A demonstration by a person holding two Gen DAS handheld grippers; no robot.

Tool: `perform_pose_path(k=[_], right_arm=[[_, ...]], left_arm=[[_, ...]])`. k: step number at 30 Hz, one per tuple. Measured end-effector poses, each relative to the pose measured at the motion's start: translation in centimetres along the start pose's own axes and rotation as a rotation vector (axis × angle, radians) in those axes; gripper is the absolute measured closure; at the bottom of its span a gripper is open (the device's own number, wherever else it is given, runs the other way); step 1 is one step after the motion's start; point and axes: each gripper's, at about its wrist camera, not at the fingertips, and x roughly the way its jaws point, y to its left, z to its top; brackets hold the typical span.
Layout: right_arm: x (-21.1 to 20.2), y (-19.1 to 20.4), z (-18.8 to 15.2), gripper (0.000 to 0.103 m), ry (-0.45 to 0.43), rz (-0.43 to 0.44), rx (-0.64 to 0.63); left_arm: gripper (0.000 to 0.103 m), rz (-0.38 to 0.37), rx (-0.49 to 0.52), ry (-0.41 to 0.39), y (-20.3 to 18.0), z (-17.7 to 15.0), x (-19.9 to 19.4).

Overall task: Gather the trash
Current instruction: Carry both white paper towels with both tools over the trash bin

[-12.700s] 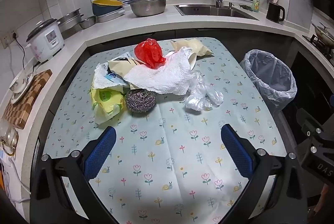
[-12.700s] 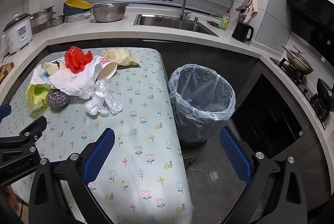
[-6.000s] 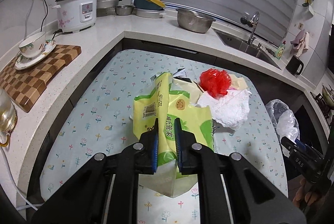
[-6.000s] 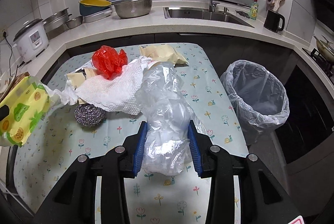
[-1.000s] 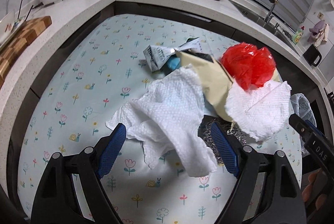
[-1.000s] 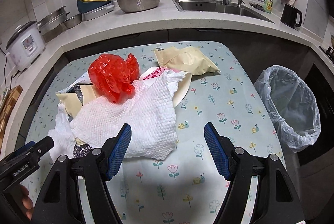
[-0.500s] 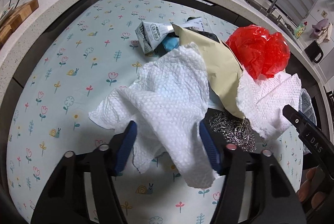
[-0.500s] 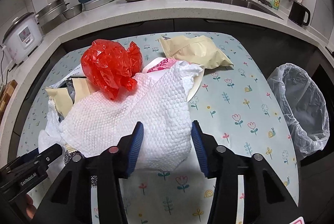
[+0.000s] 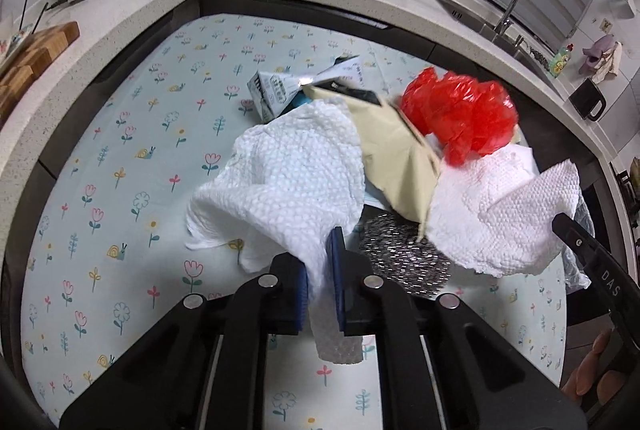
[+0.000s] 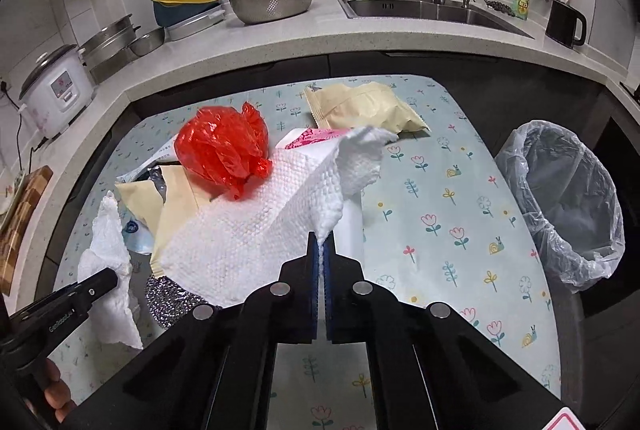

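On the flowered tablecloth [image 9: 120, 133], our left gripper [image 9: 320, 270] has just closed on a dimpled white paper towel [image 9: 288, 181], limp and crumpled. Right of it lie a wiry steel scourer [image 9: 404, 258], a tan packet [image 9: 400, 157] and a crinkled red bag [image 9: 460, 117]. Our right gripper [image 10: 320, 250] has just pinched a second paper towel [image 10: 256, 230], which trails left from its jaws under the red bag. The lined bin [image 10: 560, 197] stands far right.

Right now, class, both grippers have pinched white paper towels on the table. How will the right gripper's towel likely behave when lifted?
The paper towel in the right gripper looks floppy: it drapes in folds, so it will probably hang limp. It seems light. The red plastic bag rests on it and may well slide off.
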Motion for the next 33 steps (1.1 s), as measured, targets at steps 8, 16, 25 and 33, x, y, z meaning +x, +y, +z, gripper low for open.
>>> perform_pose_path(k=[8, 16, 25, 33], right_arm=[[-4.9, -1.7, 0.7, 0.101, -0.093, 0.002, 0.027], [-9.4, -4.1, 1.4, 0.101, -0.181, -0.005, 0.063], [-13.0, -6.9, 1.4, 0.101, -0.25, -0.023, 0.098], [-14.8, -9.3, 1.1, 0.101, -0.279, -0.034, 0.129]], left_arm=[[0.095, -0.049, 0.037, -0.066, -2.4, 0.4, -3.7], [0.095, -0.097, 0.1, -0.102, -6.1, 0.1, -6.1], [0.095, -0.143, 0.196, -0.119, -11.5, -1.0, -7.5], [0.095, -0.173, 0.264, -0.114, -15.0, -2.4, -7.9]])
